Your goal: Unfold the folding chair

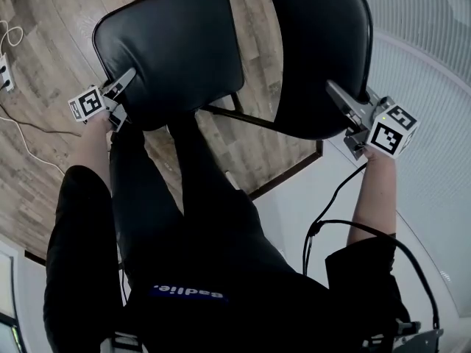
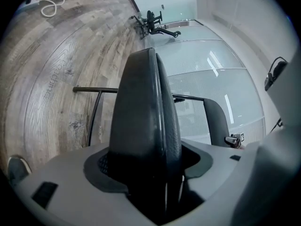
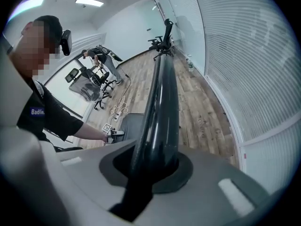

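The black folding chair stands on the wood floor below me, its padded seat (image 1: 173, 46) at the left and its backrest (image 1: 316, 50) at the right. My left gripper (image 1: 122, 94) is at the seat's near left edge. In the left gripper view the seat's edge (image 2: 146, 117) lies between the jaws of that gripper (image 2: 150, 173), with dark gaps beside it. My right gripper (image 1: 343, 103) is shut on the backrest's near edge; the thin edge (image 3: 160, 107) fills the slot of the gripper (image 3: 150, 171). The chair's black frame tube (image 2: 94, 89) shows under the seat.
A white cable (image 1: 26, 134) and a power strip (image 1: 6, 72) lie on the wood floor at the left. A black cable (image 1: 331, 204) hangs from my right gripper. Office chairs (image 3: 162, 39) and another person (image 3: 96, 55) are far off. A frosted glass wall (image 1: 434, 87) runs along the right.
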Available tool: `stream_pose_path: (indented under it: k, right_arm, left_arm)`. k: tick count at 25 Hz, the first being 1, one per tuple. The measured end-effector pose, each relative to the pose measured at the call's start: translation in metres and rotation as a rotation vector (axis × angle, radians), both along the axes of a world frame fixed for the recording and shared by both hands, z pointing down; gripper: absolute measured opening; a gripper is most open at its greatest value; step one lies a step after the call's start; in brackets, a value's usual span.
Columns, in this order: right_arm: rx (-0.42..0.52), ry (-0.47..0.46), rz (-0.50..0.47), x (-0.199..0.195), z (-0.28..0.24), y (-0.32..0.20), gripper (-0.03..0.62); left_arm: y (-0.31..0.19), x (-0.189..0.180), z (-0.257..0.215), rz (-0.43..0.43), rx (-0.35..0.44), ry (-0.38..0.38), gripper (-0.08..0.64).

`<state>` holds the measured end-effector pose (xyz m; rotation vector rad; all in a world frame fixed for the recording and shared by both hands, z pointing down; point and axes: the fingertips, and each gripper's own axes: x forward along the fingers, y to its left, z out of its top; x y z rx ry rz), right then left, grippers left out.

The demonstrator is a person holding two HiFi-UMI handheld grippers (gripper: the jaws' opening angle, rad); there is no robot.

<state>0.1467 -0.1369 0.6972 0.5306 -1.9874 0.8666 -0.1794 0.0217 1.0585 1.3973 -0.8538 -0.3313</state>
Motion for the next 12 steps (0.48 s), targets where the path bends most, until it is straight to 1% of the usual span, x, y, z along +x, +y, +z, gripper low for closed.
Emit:
stream_pose_path:
  k: [4,6,8,9,10,12]
  right_arm:
    - [-0.02,-0.031,0.006,0.006,0.003,0.005,0.055]
    - [-0.012,-0.031,0.005,0.007,0.002,0.005,0.055]
    - [-0.009,-0.027,0.003,0.004,0.007,0.003,0.057]
    - [-0.011,-0.025,0.002,0.0,0.013,0.002,0.057]
    - [-0.013,-0.02,0.0,-0.006,0.018,0.001,0.058]
    - [-0.019,-0.007,-0.003,-0.022,0.025,-0.003,0.061]
  left_arm:
    - [0.004,-0.001,0.005,-0.003,0.026,0.006,0.298]
    - [0.003,0.0,0.006,-0.001,0.038,0.014,0.298]
    - [0.001,-0.002,0.01,-0.006,0.034,0.004,0.298]
    - [0.002,-0.007,0.015,-0.008,0.023,-0.017,0.303]
    - [0.003,-0.015,0.021,-0.006,0.007,-0.054,0.313]
    - [0.006,-0.035,0.032,0.006,-0.034,-0.146,0.369]
